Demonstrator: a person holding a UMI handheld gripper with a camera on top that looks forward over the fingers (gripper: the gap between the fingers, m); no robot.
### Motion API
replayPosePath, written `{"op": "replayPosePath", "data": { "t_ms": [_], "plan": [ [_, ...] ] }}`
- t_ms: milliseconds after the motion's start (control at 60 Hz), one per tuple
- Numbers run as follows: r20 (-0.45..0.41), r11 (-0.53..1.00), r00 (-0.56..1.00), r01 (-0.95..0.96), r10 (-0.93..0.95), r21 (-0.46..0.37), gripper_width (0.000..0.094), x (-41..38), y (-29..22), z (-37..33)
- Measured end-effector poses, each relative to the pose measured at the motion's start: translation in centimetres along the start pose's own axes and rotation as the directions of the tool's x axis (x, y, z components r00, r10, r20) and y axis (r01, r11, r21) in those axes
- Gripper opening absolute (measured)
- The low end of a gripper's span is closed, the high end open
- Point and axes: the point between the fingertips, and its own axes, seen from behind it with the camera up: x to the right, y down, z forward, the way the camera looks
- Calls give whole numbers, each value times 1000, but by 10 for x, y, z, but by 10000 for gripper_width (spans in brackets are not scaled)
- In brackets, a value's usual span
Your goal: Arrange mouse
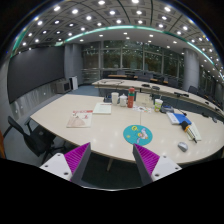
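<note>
A small pale mouse (182, 146) lies on the long cream table (100, 128), near its front edge, beyond and to the right of my fingers. A round blue mouse pad (138, 134) lies on the table to the left of the mouse, just ahead of my right finger. My gripper (112, 165) is held up off the table, short of its front edge. It is open and empty, and its magenta pads (78, 158) stand wide apart.
A reddish magazine (80, 119) lies on the table's left part. Cups and containers (121, 99) stand at the far side. Blue items (178, 118) lie at the right. A dark chair (30, 137) stands left of the table. More desks stand behind.
</note>
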Motion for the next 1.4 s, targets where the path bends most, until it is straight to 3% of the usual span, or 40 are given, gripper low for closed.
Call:
{"op": "replayPosePath", "data": {
  "t_ms": [217,483,783,1017,1233,1317,1400],
  "plan": [
    [-100,995,993,-64,56,-80,859,74,49,8],
    [-285,979,955,-128,78,-159,860,274,134,64],
    [-431,973,899,-157,70,-169,858,475,179,146],
    [-427,965,902,-168,67,-203,861,543,196,206],
    [-389,974,918,-152,76,-168,850,562,174,240],
    [-374,974,923,-156,86,-162,814,568,171,251],
    [-344,976,934,-161,101,-149,715,568,169,260]
  ]
}}
